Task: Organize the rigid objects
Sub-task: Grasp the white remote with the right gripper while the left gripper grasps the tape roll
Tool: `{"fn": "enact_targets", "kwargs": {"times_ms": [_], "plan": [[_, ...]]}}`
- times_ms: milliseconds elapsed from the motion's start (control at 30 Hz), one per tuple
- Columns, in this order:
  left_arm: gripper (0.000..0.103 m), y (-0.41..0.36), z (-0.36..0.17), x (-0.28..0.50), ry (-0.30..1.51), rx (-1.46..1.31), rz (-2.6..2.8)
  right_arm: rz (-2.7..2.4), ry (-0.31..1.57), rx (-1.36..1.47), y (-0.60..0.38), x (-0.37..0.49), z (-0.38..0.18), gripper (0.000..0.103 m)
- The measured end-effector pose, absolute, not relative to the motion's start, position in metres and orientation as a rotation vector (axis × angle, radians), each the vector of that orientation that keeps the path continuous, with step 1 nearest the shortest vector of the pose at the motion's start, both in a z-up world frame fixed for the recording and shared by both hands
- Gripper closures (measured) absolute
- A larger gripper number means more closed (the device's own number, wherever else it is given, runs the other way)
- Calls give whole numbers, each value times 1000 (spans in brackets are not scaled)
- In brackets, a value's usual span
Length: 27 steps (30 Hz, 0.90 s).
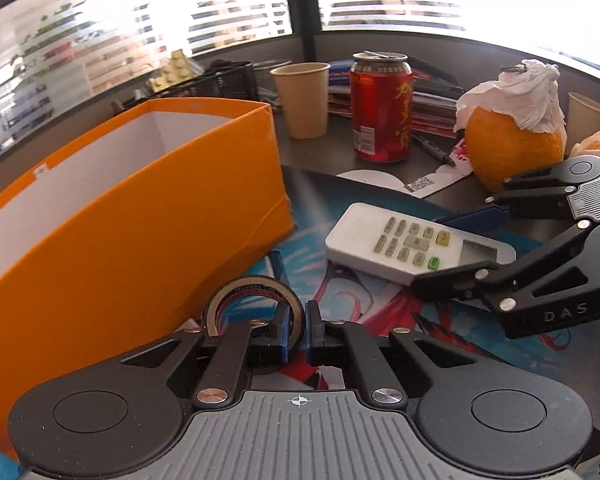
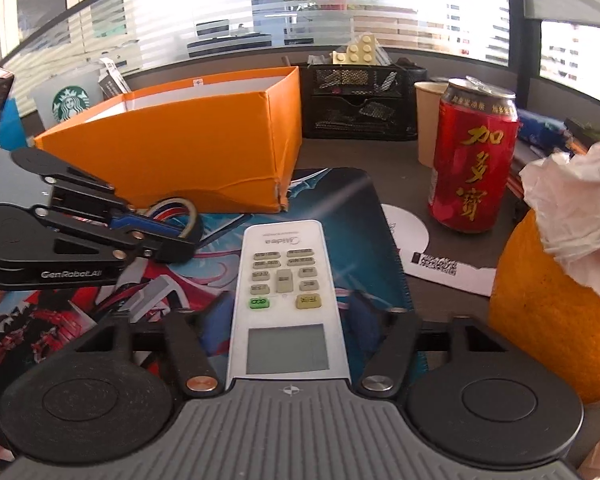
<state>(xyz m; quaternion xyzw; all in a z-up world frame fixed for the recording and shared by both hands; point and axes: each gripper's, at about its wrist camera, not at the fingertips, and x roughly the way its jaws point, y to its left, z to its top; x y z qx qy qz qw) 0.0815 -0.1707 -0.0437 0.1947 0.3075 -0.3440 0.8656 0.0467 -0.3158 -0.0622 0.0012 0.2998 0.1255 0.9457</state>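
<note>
A roll of tape stands on edge on the printed desk mat beside the open orange box. My left gripper is shut on the tape's ring wall, one finger inside the hole; it also shows in the right wrist view, with the tape in it. A white remote control lies flat on the mat. My right gripper is open, its fingers on either side of the remote's screen end without visibly touching it. It reaches in from the right in the left wrist view, at the remote.
A red drink can, a paper cup, a large orange fruit topped with tissue, a pen, a black mesh organiser and a Starbucks cup stand around the mat. The box shows a white interior.
</note>
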Motion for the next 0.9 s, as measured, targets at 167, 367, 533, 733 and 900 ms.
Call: {"fn": "enact_targets", "kwargs": {"times_ms": [167, 367, 533, 733, 900], "plan": [[98, -159, -32, 64, 610, 369, -713, 238, 603, -3, -311, 45, -63, 53], [98, -134, -4, 44, 549, 318, -703, 294, 600, 118, -317, 43, -57, 53], [98, -110, 16, 40, 527, 254, -671, 437, 645, 448, -337, 45, -61, 53], [97, -89, 31, 40, 497, 215, -618, 557, 683, 807, -352, 47, -74, 53], [97, -77, 43, 40, 476, 190, -606, 601, 641, 807, -343, 44, -49, 53]]}}
